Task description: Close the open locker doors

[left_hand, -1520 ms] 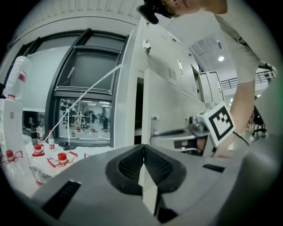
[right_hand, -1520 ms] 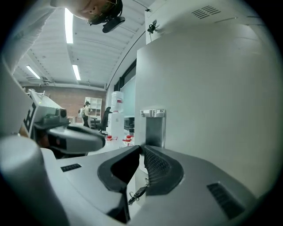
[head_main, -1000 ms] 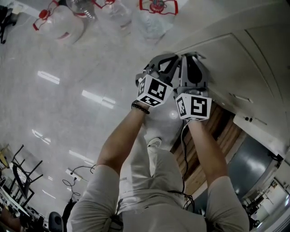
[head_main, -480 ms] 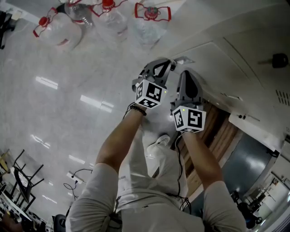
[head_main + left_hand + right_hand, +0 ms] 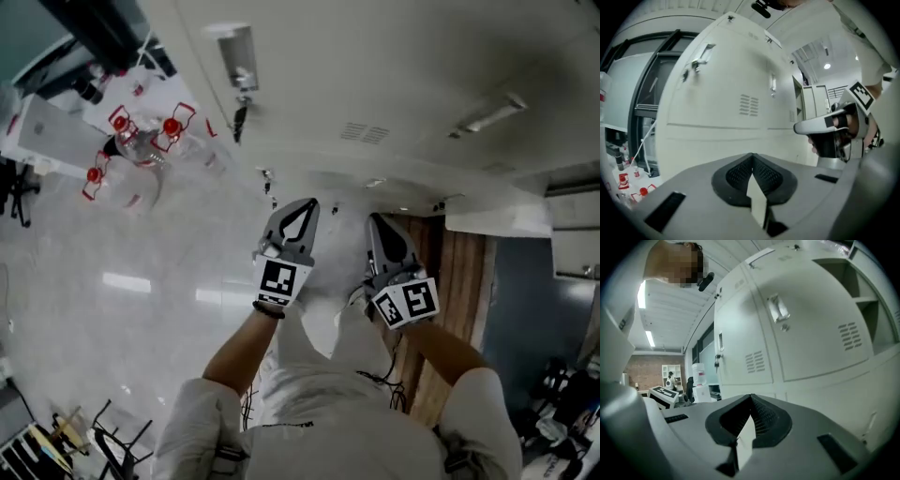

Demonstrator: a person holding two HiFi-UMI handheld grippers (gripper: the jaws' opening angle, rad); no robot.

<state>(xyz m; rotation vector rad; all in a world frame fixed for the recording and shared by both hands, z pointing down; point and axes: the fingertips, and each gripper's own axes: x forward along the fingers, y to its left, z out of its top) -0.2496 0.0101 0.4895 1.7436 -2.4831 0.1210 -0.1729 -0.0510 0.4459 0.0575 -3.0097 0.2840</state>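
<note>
Pale grey lockers fill the top of the head view. My left gripper and right gripper are held side by side in front of them, both shut and empty, touching no door. In the left gripper view, the left gripper faces a shut door with a handle and vent slots. The right gripper faces a shut door with a latch. Beyond that door, an open compartment with a shelf shows at the upper right. A white door stands out from the locker row, right of the right gripper.
Several clear water bottles with red caps stand on the glossy floor at the left. A wooden panel runs under the jutting door. The person's legs are below the grippers. A water dispenser and people stand far off.
Both grippers have risen from a low locker door near the floor and drawn slightly apart. The head view has tipped up, so higher locker fronts now show.
</note>
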